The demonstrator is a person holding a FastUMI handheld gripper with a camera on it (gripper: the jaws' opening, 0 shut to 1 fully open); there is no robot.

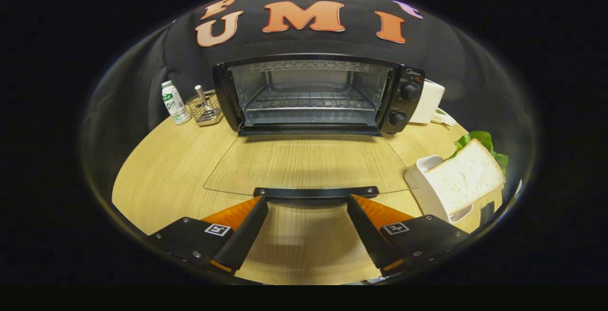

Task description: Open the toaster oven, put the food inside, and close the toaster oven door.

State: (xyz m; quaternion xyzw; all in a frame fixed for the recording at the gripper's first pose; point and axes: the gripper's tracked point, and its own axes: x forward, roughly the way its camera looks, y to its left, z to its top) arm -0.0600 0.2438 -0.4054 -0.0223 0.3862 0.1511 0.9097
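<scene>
Toaster oven (pixel 308 93) door (pixel 308 166) lies open on the wooden table (pixel 166 173); jaws spread wide, empty.

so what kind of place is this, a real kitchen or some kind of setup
Most likely a staged booth made up as a kitchen counter, not a real kitchen. A toaster oven stands open on a wooden table against a black cloth wall, with a slice of bread nearby. The open gripper hovers at the door's handle.

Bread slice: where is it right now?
In the gripper view the bread slice stands in a white holder on the table, right of the folded-down oven door, with lettuce behind it. The open tongs sit at the door's handle.
</scene>
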